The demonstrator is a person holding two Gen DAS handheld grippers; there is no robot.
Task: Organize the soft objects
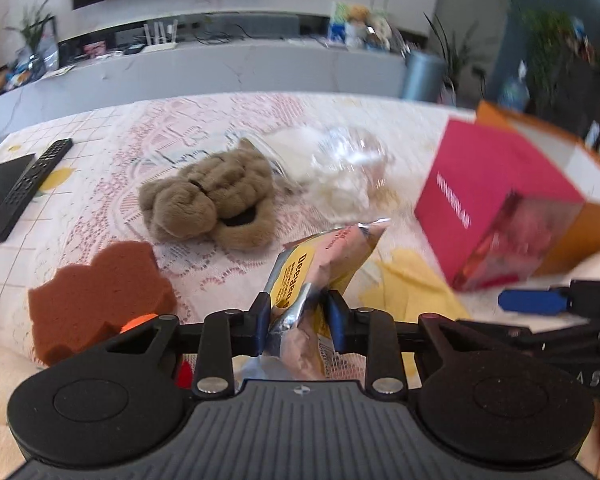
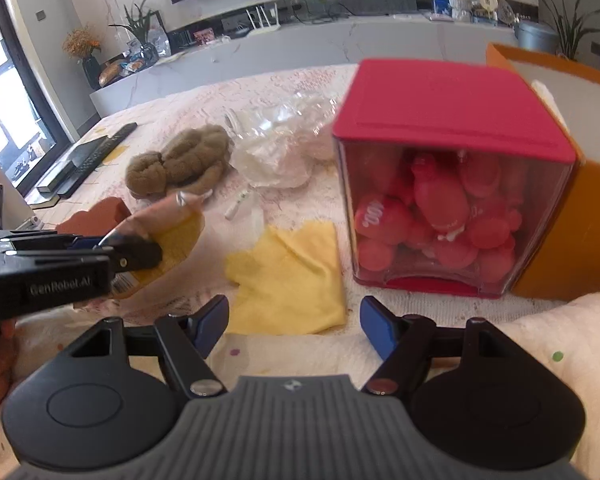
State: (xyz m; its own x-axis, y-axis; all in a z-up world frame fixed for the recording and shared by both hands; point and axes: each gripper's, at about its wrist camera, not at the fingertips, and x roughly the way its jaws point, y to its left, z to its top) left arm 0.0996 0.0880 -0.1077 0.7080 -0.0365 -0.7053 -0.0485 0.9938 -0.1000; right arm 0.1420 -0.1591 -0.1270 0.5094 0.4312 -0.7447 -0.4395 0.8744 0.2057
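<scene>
My left gripper is shut on a yellow and pink snack packet and holds it above the bed; the packet also shows in the right wrist view. My right gripper is open and empty, just above a yellow cloth. A brown plush toy lies in the middle of the bed. A brown sponge lies at the left. A clear plastic bag with white stuffing lies behind the packet.
A pink box with a clear front, full of red soft balls, stands at the right beside an orange box. A remote and a black device lie at the left edge. A low white TV console runs behind the bed.
</scene>
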